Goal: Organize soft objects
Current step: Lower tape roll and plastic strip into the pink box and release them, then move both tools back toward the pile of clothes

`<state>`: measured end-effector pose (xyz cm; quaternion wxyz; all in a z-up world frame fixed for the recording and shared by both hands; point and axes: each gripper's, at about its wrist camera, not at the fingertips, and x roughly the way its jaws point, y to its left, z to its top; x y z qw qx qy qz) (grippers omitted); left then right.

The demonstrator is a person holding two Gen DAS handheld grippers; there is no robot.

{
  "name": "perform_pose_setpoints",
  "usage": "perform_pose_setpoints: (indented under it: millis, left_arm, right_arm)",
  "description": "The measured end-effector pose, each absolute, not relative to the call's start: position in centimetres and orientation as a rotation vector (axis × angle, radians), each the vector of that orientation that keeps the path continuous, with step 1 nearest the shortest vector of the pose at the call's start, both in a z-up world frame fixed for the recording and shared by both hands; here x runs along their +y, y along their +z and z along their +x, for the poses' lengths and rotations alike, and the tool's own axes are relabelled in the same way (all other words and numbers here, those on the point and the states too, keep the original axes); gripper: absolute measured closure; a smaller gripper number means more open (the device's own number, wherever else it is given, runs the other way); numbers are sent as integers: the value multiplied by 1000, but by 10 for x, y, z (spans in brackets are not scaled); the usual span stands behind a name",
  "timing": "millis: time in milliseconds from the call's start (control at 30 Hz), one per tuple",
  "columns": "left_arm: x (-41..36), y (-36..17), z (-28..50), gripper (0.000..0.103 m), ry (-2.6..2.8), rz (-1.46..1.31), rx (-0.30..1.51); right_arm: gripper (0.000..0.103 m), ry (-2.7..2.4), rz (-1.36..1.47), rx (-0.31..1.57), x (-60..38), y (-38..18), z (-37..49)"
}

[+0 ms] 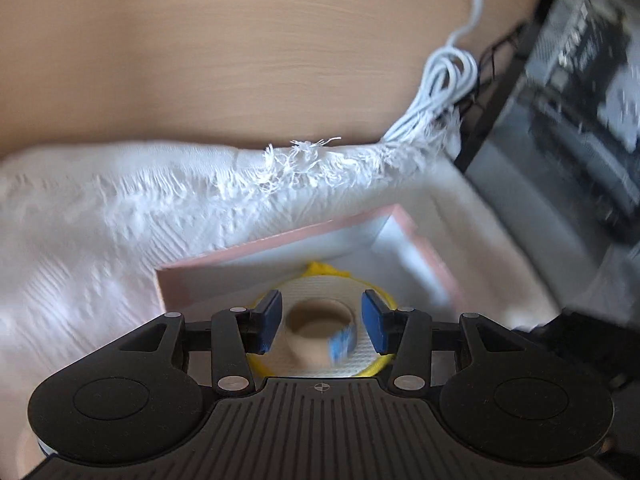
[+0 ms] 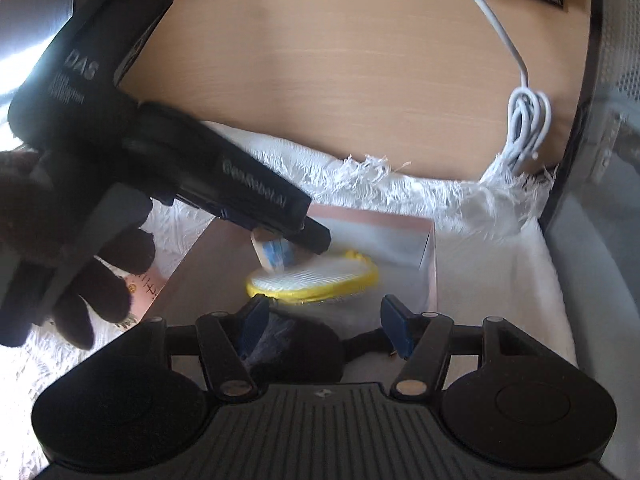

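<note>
L gripper [image 1: 322, 326] clamps a tape roll [image 1: 320, 334] over the box [image 1: 416, 240]; only R view shows R gripper [image 2: 324, 330] clamping dark cloth [image 2: 296, 344].

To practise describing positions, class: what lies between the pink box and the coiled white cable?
Only the white cloth, ending in its frayed fringe, lies between the pink box and the coiled cable. The right wrist view shows this best.

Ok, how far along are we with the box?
Done: the yellow-rimmed pad lies in the pink-edged box. In hand: the left gripper holds a small roll over it. Left: a dark bundle sits between the right gripper fingers; whether it's gripped is unclear. The coiled white cable lies outside the box.
</note>
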<state>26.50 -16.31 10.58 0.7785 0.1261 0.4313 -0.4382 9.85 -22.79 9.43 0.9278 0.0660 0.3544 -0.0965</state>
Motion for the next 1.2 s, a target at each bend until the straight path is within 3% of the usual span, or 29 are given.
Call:
perform_pose_setpoints:
  millis: [133, 533, 900, 1200]
  left_arm:
    - [-161, 109, 260, 55, -945, 298, 895]
    - [-100, 145, 256, 55, -1033, -64, 892]
    - [10, 178, 225, 55, -856, -117, 705]
    - [115, 162, 202, 55, -615, -111, 678]
  right_arm:
    - [40, -231, 75, 737, -220, 92, 96]
    - [41, -225, -74, 679, -174, 106, 59]
    - [41, -79, -110, 615, -121, 132, 61]
    - [40, 122, -167, 602, -52, 138, 79]
